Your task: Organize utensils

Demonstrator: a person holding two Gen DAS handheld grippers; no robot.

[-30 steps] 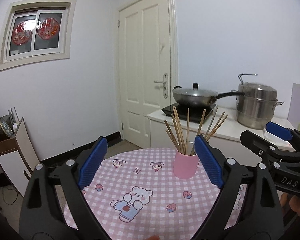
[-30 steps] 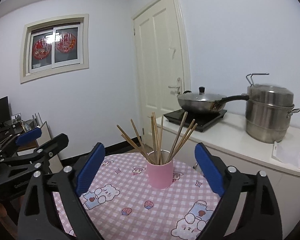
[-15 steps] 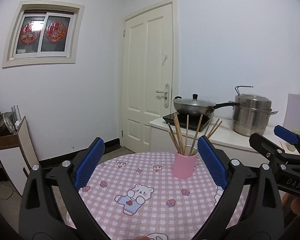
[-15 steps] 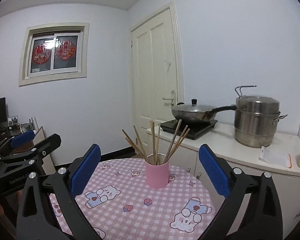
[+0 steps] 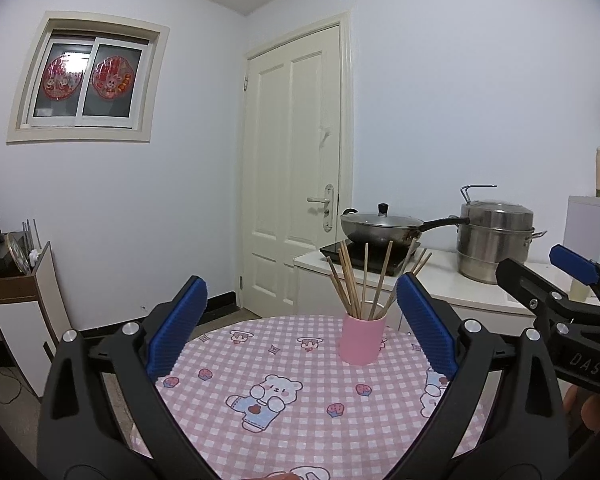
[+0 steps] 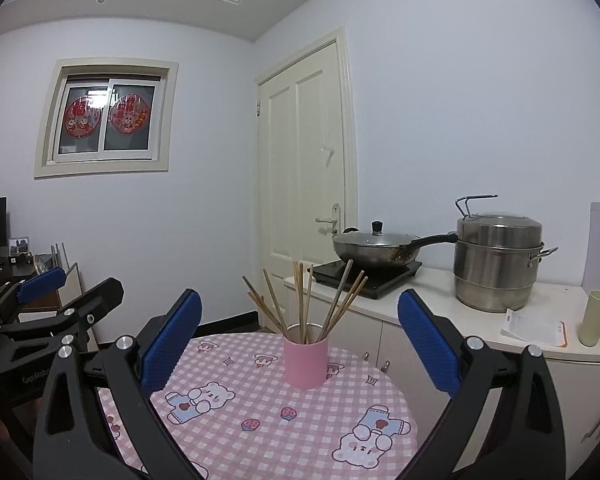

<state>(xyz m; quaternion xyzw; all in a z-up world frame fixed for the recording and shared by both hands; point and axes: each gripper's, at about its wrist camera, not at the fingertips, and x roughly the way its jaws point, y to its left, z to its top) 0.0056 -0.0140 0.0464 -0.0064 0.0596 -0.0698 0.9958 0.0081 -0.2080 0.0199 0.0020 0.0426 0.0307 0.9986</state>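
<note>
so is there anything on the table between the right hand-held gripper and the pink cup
Nothing: in the right wrist view only bare checked tablecloth lies between the open right hand-held gripper and the pink cup of chopsticks.

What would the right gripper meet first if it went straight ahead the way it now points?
Probably the chopsticks in the pink cup, which stand centred between the right gripper's open fingers; depth is unclear.
</note>
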